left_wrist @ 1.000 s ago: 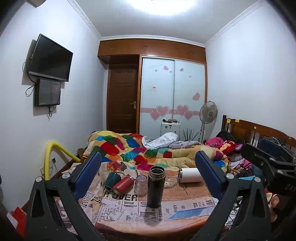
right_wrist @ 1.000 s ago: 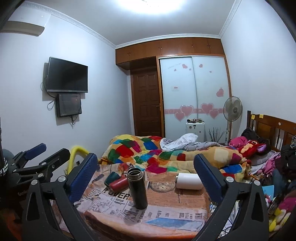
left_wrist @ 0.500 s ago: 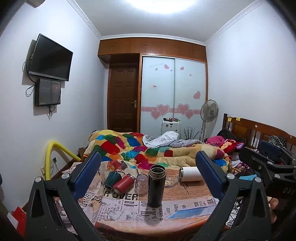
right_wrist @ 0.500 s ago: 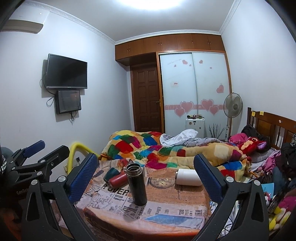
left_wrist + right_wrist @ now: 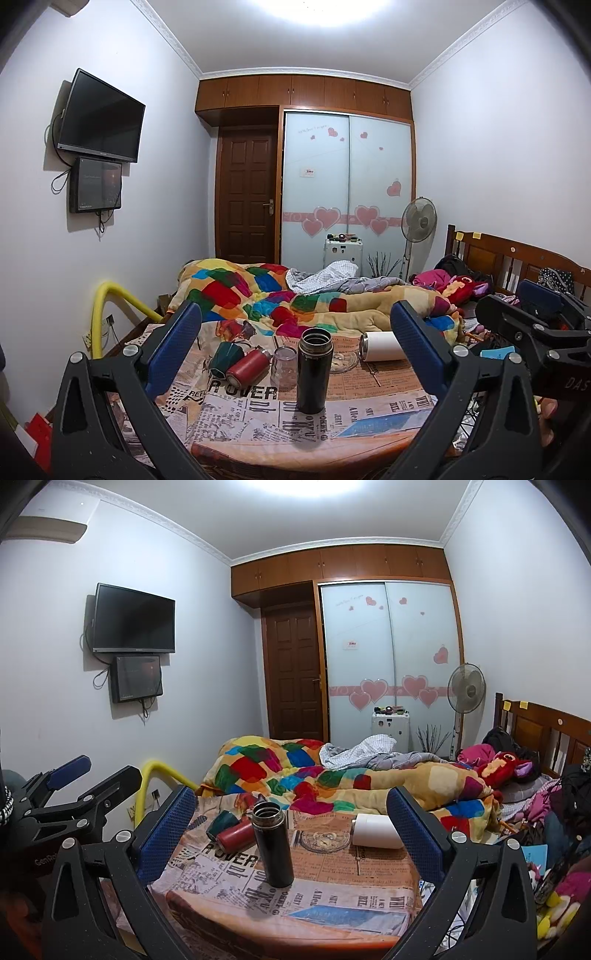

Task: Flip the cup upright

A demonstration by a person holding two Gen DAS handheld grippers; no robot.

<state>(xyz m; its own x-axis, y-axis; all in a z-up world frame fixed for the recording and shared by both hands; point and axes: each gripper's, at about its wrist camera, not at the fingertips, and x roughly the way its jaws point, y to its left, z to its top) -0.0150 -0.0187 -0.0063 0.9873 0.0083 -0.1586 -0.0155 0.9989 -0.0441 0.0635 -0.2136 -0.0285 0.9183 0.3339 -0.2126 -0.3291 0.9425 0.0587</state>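
Hovering short of the newspaper-covered table [image 5: 258, 435], both grippers [image 5: 295, 350] [image 5: 291, 827] released, empty. White cylindrical cup [image 5: 380, 346] lies sideways near far right edge; next we reach and grasp its body.

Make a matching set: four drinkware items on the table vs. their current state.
Items:
1. black flask
2. white tumbler
3. red bottle
4. clear glass

States:
A. on its side, at the right of the table
B. standing upright, mouth open, no lid
C. standing mouth-down, just left of the black flask
D. on its side, against the green cup

Pairs: 1-B, 2-A, 3-D, 4-C
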